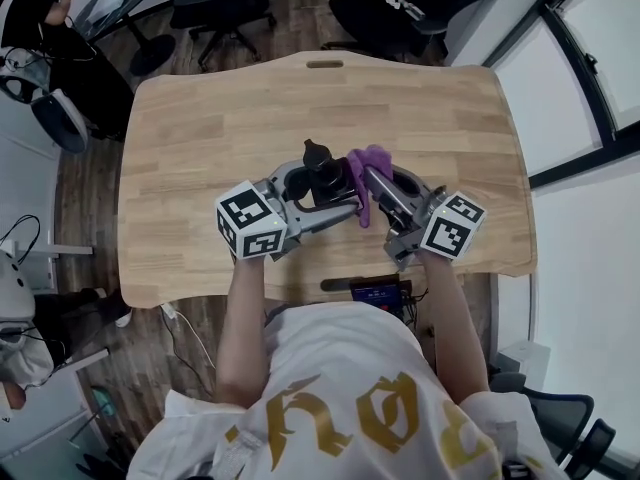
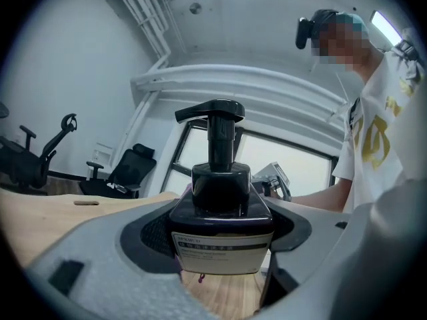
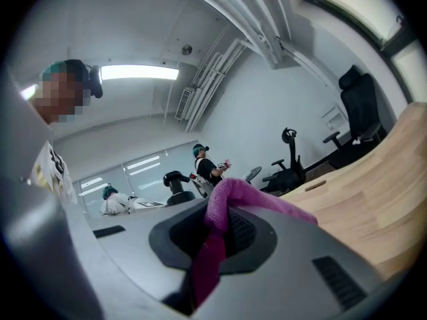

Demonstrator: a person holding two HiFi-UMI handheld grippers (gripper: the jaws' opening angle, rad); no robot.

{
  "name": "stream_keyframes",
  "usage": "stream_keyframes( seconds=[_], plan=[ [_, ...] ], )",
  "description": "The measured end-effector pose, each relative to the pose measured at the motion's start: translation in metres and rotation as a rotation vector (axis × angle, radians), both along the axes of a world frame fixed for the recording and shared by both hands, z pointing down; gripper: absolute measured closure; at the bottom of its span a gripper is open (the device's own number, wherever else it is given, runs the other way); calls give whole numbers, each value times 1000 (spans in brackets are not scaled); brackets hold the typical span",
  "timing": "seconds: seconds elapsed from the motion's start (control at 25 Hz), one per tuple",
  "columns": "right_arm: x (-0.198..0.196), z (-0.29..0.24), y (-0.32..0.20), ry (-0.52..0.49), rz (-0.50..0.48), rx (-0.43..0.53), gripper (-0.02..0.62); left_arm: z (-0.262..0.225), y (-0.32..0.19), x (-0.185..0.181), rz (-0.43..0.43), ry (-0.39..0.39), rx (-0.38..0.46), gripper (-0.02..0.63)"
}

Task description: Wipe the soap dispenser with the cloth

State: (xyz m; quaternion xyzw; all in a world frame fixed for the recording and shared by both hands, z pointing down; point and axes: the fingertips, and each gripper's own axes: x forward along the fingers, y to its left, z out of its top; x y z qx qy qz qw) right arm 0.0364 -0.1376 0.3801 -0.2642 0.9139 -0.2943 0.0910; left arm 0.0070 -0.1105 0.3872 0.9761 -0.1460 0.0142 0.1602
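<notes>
Overhead, we see a wooden table (image 1: 220, 118) with both tools held over its near half. The left gripper (image 1: 328, 192) has its jaws closed around the soap dispenser (image 1: 322, 173), a dark bottle with a black pump. The right gripper (image 1: 372, 186) holds the purple cloth (image 1: 368, 161) just beside the dispenser's right side; we cannot tell from this view whether the two touch. Black office chairs (image 1: 215, 3) stand beyond the table's far edge. From the left gripper view, we note the dispenser upright between the jaws, both pads pressed against its body, its pale label facing the camera and its spout pointing left. Wood grain shows below the bottle, and part of the right gripper appears just behind it. From the right gripper view, we find the jaws drawn together on the cloth, which rises out of the pads as a magenta fold and drapes over the right-hand jaw. The dispenser's pump head shows beyond the jaws to the left, and the table runs off to the right.
</notes>
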Motion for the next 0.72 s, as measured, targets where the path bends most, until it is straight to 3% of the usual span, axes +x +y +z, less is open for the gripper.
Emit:
stream_keyframes(
  seconds=[0.24, 0.32, 0.48, 0.72],
  plan=[
    [-9, -19, 22, -65, -147, 58, 566, -3, -10, -14, -36, 33, -16, 273],
    [-7, -24, 24, -107, -151, 77, 566, -9, -10, -15, -43, 73, -21, 273],
    [1, -22, 8, -116, 8, 98, 566, -24, -8, -12, -52, 109, -6, 273],
    [6, -7, -8, -32, 120, 79, 566, -25, -7, -3, -42, 19, 40, 273]
  ],
)
